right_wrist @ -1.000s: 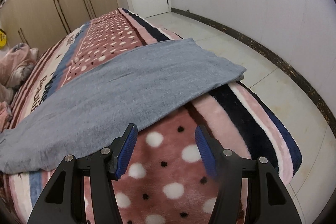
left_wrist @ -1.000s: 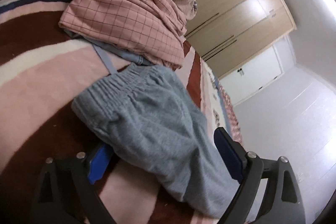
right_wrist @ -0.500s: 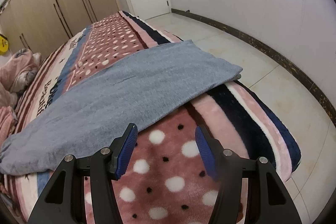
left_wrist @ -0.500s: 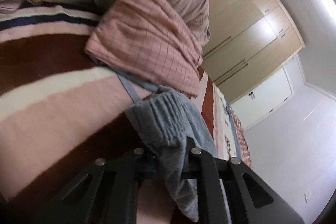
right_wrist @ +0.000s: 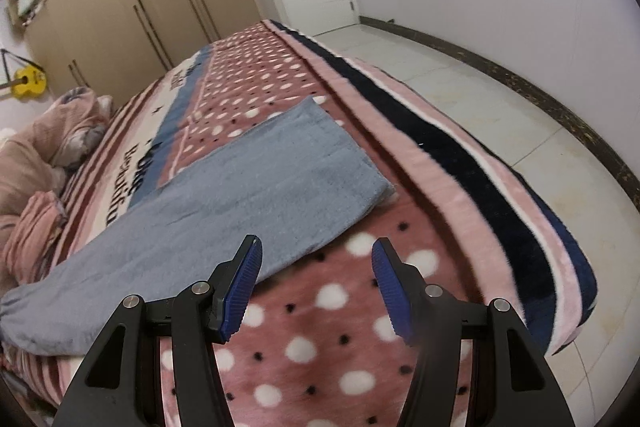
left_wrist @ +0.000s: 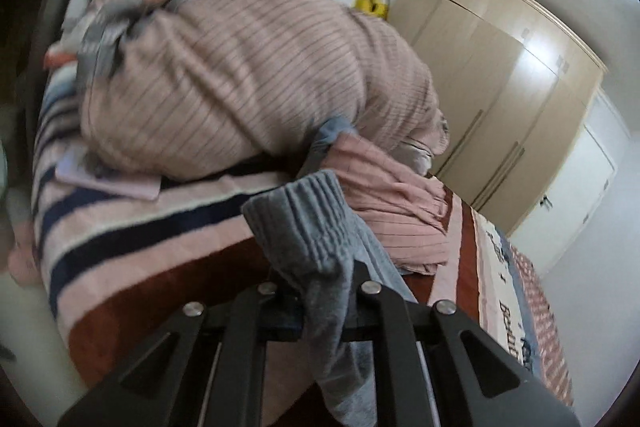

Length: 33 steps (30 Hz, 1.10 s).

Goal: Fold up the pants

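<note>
Now lift: left gripper [left_wrist: 320,311] clamped on the ribbed waistband of the grey pants [left_wrist: 316,239], raised off the blanket [left_wrist: 168,239]. Best carried along the blanket toward the hem, kept taut and square so the legs stay stacked. Right gripper [right_wrist: 316,287] released, nothing between the pads, poised above the blanket just beside the pants' near edge [right_wrist: 256,199]; ready to pin the fold line. Hem flat on the blanket, near its floor-side border. Large dark lettering on the blanket's pale stripe [right_wrist: 124,187], possibly "Beautiful", too blurred to confirm.

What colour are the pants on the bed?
Plain grey-blue pants, clearest in the right wrist view.
</note>
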Motion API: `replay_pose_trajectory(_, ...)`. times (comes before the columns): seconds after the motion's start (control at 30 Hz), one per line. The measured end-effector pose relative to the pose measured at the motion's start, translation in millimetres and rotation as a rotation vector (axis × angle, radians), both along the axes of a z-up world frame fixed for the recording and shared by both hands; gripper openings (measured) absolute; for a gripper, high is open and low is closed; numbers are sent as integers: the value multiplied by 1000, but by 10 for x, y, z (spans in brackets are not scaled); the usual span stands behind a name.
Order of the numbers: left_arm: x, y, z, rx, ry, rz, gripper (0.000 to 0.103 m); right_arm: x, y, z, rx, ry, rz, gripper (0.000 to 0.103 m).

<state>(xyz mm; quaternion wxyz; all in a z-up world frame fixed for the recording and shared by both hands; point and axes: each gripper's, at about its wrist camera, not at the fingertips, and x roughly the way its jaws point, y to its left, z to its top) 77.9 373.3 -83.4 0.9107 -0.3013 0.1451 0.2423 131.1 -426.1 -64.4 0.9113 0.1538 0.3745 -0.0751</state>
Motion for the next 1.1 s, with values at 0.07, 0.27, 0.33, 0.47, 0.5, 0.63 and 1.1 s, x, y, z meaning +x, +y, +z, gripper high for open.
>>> replay_pose_trajectory(0.07,6,-134,145,56,2,-28,8,-27,21,-10,9,-6,13,53)
replay_pose_trajectory(0.27,148,-735,579,151,-50,-149,8,-146,-54,-15,27,-30,26,53)
replay_pose_trajectory(0.33,236,-974,683,169,-66,-199,8,-192,-112,-21,28,-42,25,53)
replay_pose_trajectory(0.47,481,-1606,821,188,-82,-353,8,-266,-239,-76,49,-59,26,53)
replay_pose_trajectory(0.5,559,-1799,827,192,-79,-394,8,-285,-278,-95,55,-65,27,53)
replay_pose_trajectory(0.63,828,-2509,777,214,-49,-555,8,-331,-436,-159,89,-87,22,53)
replay_pose_trajectory(1.1,1338,-4030,-53,224,265,-943,7,-480,-784,-252,105,-100,4,53)
